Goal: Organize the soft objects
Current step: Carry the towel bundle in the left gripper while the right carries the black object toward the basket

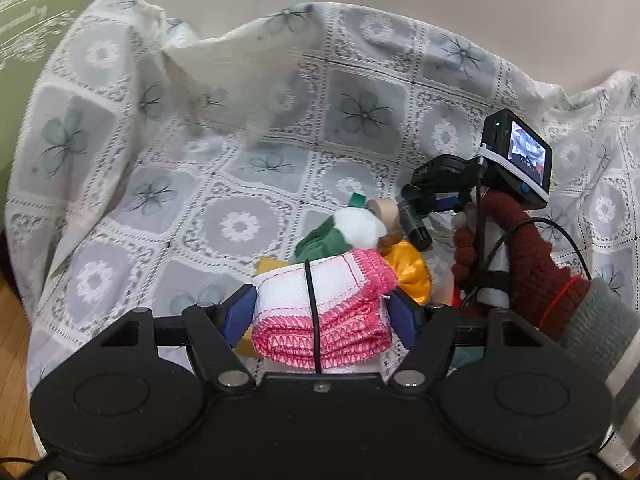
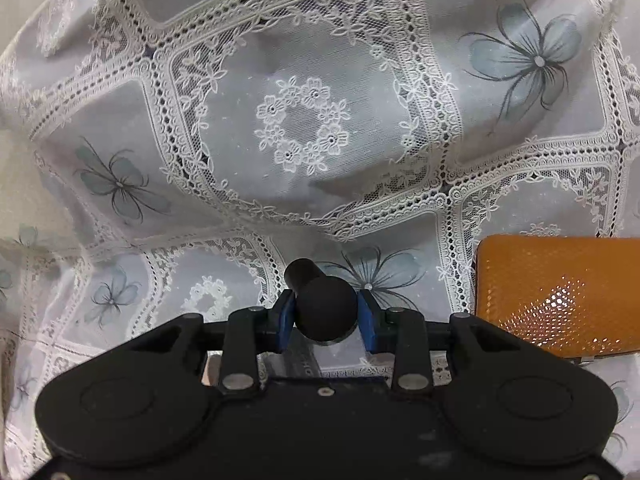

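A folded white towel with pink trim (image 1: 344,284) sits between the blue pads of my left gripper (image 1: 322,314), which is shut on it; a thin black strap crosses the towel. Just beyond it lies a soft toy in green, white and yellow (image 1: 340,232) on the lace cloth (image 1: 240,184). To the right, a hand in a dark red knitted glove (image 1: 532,256) holds my right gripper (image 1: 416,220). In the right wrist view, the right gripper (image 2: 326,314) is shut on a black cylindrical object (image 2: 324,304) above the lace cloth (image 2: 300,80).
An orange perforated container (image 2: 560,292) lies at the right edge on the cloth. A green box (image 1: 32,40) stands at the far left, behind the draped cloth. Wooden floor (image 1: 12,332) shows at the lower left. The cloth rises in folds at the back.
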A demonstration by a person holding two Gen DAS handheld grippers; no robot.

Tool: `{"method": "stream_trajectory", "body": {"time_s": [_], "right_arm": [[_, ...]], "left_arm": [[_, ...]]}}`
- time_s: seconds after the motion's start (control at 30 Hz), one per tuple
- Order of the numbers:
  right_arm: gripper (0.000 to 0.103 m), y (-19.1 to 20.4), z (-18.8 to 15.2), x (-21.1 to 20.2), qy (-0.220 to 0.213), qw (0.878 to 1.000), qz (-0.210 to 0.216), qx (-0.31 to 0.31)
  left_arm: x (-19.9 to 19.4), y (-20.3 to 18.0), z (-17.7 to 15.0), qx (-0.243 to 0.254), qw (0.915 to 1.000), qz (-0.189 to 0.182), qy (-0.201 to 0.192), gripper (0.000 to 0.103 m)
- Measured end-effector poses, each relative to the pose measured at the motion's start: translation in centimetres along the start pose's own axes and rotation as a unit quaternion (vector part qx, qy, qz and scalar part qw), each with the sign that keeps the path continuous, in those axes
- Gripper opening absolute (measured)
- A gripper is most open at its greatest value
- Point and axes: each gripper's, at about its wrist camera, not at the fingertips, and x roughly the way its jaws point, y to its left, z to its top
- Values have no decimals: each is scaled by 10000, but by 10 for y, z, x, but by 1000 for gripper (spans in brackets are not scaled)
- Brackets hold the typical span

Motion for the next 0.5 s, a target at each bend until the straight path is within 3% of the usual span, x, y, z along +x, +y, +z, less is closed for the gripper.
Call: {"method": "stream_trajectory", "body": {"time_s": [0.23,0.5], "right_arm": [[33,9,1,-20,-70,9993,-149,-341],[33,-21,-13,-106,-343,9990,180,-244]], "left_arm": [[-5,8,-5,-2,10000,47,-25,65],[-13,3,-7,77,9999,-97,0,65]]}}
